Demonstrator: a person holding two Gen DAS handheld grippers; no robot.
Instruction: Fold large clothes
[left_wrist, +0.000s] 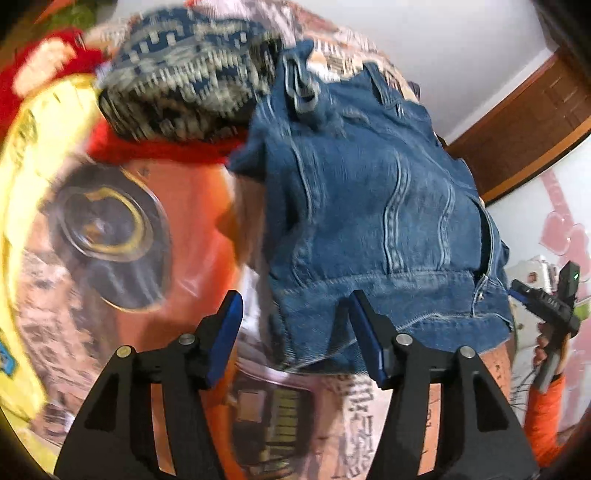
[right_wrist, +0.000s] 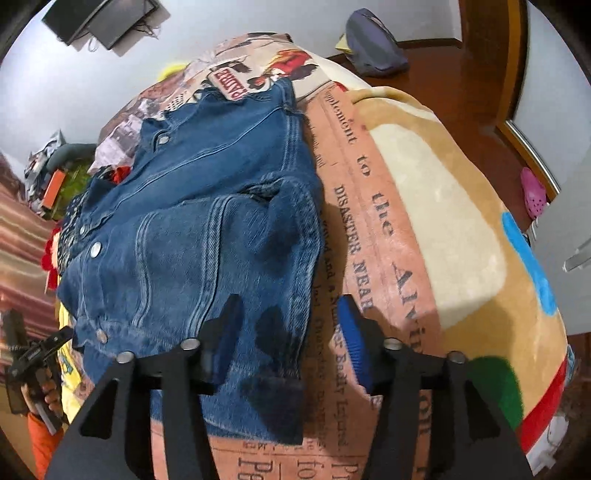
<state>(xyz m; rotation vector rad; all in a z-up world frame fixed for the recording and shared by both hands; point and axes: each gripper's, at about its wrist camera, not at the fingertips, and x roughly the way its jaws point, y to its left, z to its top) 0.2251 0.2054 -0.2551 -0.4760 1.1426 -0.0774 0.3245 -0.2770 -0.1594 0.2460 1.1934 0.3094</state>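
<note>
My left gripper (left_wrist: 295, 332) and right gripper (right_wrist: 291, 343) both gape wide, holding nothing. The denim jacket (right_wrist: 192, 229) lies partly folded on the bed (right_wrist: 436, 206); I should pinch its near hem squarely, both layers together.

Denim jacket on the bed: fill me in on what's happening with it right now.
A person with a handheld claw in each hand is folding a denim jacket on a bed covered by a newspaper-print blanket. The jacket lies bunched and partly folded. The left claw and the right claw are both open at its hem, holding nothing. A patterned knit sweater and a red garment lie beyond the jacket.
</note>
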